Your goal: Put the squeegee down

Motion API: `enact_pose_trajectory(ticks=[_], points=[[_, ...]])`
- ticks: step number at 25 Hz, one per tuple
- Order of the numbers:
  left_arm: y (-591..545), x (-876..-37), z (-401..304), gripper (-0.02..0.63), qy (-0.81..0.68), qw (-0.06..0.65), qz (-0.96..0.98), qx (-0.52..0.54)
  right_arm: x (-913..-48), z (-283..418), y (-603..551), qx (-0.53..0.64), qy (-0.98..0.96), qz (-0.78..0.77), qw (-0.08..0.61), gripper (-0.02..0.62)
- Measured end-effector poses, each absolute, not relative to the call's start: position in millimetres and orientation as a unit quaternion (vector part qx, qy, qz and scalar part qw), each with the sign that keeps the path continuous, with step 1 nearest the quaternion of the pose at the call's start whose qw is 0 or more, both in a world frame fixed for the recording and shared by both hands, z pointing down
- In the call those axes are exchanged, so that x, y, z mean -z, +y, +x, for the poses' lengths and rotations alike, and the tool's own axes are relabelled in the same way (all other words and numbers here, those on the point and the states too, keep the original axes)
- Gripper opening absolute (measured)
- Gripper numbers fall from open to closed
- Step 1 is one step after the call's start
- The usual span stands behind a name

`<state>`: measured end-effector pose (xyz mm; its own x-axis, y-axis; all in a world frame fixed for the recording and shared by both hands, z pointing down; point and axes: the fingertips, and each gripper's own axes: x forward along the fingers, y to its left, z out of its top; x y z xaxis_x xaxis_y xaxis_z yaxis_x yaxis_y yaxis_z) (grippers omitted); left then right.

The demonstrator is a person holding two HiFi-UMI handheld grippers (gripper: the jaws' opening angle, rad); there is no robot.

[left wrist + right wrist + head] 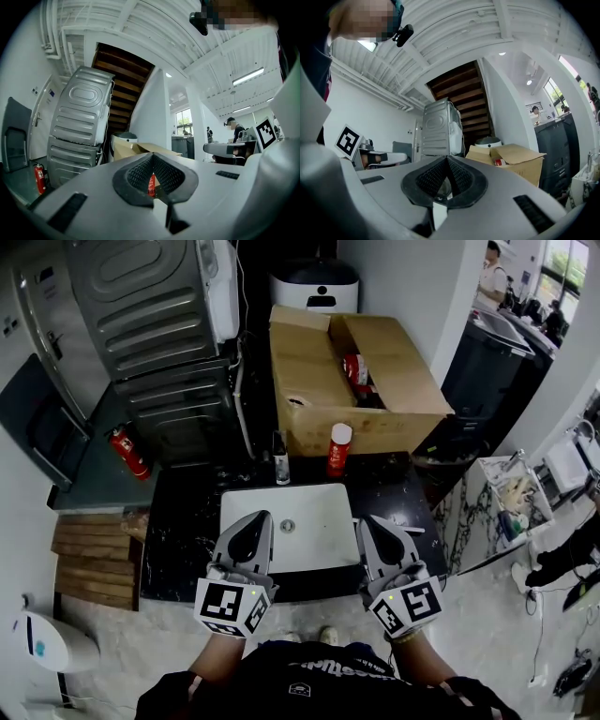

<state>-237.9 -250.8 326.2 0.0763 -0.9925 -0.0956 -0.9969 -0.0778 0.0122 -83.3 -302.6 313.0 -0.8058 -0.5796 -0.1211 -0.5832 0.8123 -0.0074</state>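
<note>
The left tool (257,519) and right tool (368,521) are pressed together, empty, at lower centre. No squeegee is made out; it is presumed light, with a stiff handle for gripping.

A dark, marbled countertop (183,531) carries a white rectangular sink (319,512) set into its middle, with a round drain (288,525) in the basin. Behind the sink, a small dark bottle (280,463) and a red spray can (339,450) with a white cap stand upright, near each other but apart. Right behind them is an open cardboard box (314,381); whether it rests on the counter or beyond its back edge cannot be told. A thin pale item (405,527) lies on the counter just right of the sink, too small to identify. On the pale floor (141,643) left of the counter lies a stack of wooden planks (94,545).
</note>
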Motion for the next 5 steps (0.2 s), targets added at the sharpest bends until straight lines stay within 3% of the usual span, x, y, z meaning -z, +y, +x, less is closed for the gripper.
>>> enact_pose_trajectory(ticks=[5], points=[[-252.7, -325.1, -236.5, 0.014, 0.678, 0.028, -0.734, -0.041, -313.3, -82.4, -303.5, -0.013, 0.950, -0.306, 0.059, 0.038]])
